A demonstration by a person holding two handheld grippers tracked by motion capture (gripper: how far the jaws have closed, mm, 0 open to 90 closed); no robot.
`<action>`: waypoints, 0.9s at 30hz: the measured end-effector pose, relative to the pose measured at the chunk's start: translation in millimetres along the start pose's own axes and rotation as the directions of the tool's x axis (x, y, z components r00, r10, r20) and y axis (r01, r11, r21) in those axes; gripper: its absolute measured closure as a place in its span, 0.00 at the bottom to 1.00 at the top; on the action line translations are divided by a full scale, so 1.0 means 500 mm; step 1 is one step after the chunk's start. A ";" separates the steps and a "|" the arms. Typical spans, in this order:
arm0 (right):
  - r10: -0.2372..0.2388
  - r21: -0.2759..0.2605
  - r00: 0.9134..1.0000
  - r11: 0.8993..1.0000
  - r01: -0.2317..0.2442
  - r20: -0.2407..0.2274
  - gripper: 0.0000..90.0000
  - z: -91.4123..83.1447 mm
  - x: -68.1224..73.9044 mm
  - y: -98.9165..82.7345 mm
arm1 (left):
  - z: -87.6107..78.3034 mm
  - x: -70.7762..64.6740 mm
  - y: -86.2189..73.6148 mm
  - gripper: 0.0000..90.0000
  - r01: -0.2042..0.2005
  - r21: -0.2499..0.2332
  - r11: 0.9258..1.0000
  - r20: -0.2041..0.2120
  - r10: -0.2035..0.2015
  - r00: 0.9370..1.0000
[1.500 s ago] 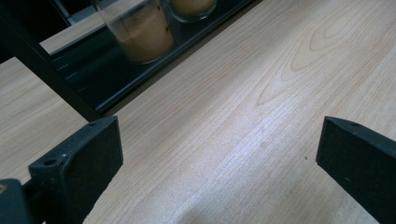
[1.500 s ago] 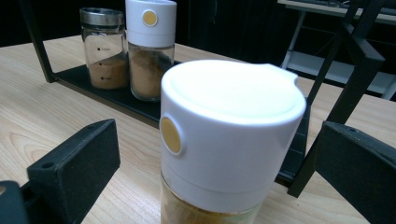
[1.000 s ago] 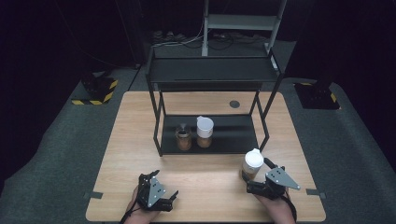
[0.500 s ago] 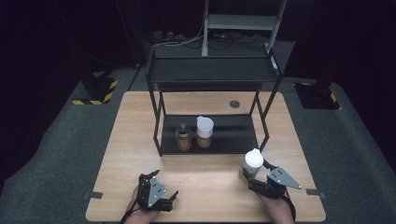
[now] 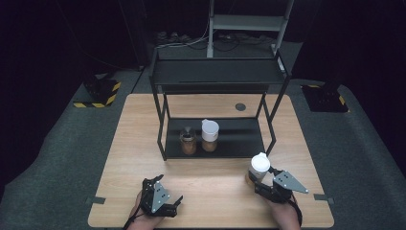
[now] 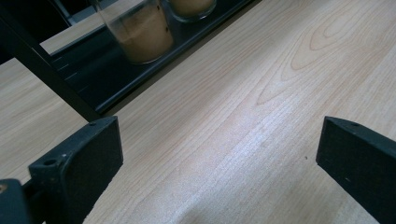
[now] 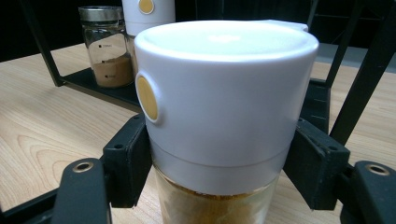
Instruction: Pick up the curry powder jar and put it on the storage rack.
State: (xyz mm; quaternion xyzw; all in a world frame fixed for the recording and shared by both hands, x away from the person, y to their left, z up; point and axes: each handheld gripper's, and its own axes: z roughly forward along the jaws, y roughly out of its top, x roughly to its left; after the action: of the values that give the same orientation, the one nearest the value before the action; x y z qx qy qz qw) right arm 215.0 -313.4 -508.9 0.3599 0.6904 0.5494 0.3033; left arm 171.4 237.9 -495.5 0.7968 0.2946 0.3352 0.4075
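Right gripper view shows the right gripper (image 7: pixel 219 172), jaws just closed around the white-capped spice jar (image 7: pixel 224 107) at the bench's lower right; gripping at the cap seam, it might tip when lifted.

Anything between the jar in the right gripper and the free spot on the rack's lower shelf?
Nothing visible on the table between. The right gripper clamps the white-lidded jar, just in front of the rack's front-right leg; shelf space right of the two jars is bare.

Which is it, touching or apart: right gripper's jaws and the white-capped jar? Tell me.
Touching. The right gripper view shows the right gripper with both jaws pressed against the sides of the white-capped jar.
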 end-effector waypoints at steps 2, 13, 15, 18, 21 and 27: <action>-0.001 0.001 1.000 1.000 0.001 0.000 0.34 0.000 0.000 0.001 | 0.000 0.000 0.000 0.01 0.000 0.000 1.000 0.001 0.000 1.000; -0.001 0.007 1.000 1.000 0.001 0.000 0.34 0.001 0.001 0.005 | 0.000 0.000 0.000 0.01 0.000 0.000 1.000 0.001 0.000 1.000; -0.012 0.010 1.000 1.000 0.012 -0.001 0.34 0.002 0.001 0.008 | 0.000 0.001 0.000 0.01 0.001 0.000 1.000 0.001 -0.001 1.000; -0.013 0.001 1.000 1.000 0.013 -0.005 0.34 0.001 0.003 0.010 | 0.000 0.001 0.000 0.01 0.001 0.000 1.000 0.003 -0.001 1.000; -0.007 -0.016 1.000 1.000 0.007 -0.007 0.34 -0.001 0.006 0.016 | 0.000 0.001 0.000 0.01 -0.001 0.000 1.000 0.002 0.001 1.000; -0.012 -0.035 1.000 0.999 0.012 -0.012 0.34 0.003 0.016 0.032 | 0.000 0.002 -0.001 0.01 0.003 -0.002 1.000 0.005 -0.003 1.000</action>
State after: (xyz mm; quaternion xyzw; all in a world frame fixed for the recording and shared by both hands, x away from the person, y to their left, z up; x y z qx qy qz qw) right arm 214.5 -303.9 -493.8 0.3472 0.6847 0.5616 0.3086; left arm 171.9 238.9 -495.5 0.7968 0.2943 0.3328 0.4097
